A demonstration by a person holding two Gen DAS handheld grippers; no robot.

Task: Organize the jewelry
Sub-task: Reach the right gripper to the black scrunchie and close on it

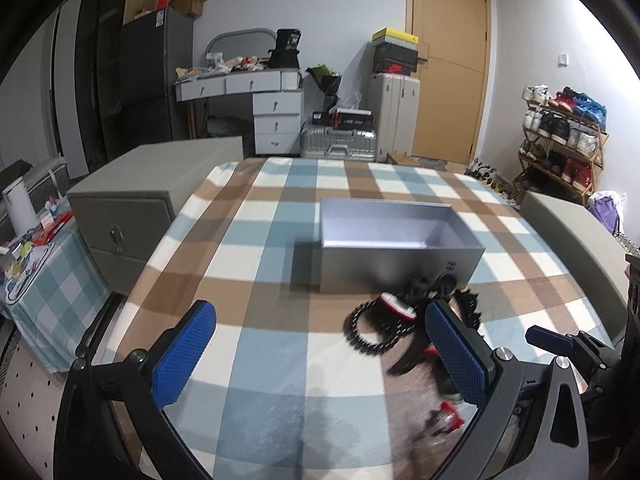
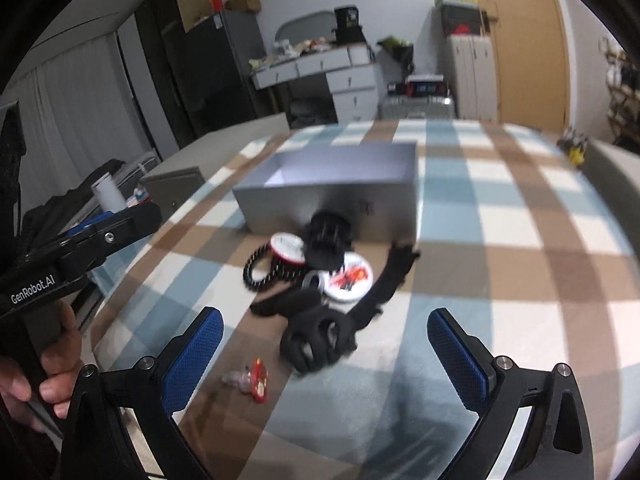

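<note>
Jewelry lies heaped on a checked tablecloth (image 2: 500, 208) just in front of an open grey box (image 2: 332, 188), the landmark for everything else on the table. A black beaded bracelet (image 2: 260, 270) curls at the near-left corner of the box front, touching a red-rimmed round tin (image 2: 286, 248). A second round tin with a red design (image 2: 350, 276) sits nearer the camera than the box, partly under a tangle of black pieces; blur hides what they are. A black strap (image 2: 390, 280) trails from the box front toward the camera, and a chunky black ring-shaped item (image 2: 316, 340) rests nearest of the pile. A small red-and-clear trinket (image 2: 252, 378) lies apart, farthest from the box. The right gripper (image 2: 324, 360) hovers over the near end of the pile, blue pads spread wide, holding nothing. The left gripper (image 1: 320, 356), to the left of the box front, is likewise spread and empty, its right finger (image 1: 456, 352) covering part of the heap. A person's hand (image 2: 48, 368) grips the left tool's handle.
</note>
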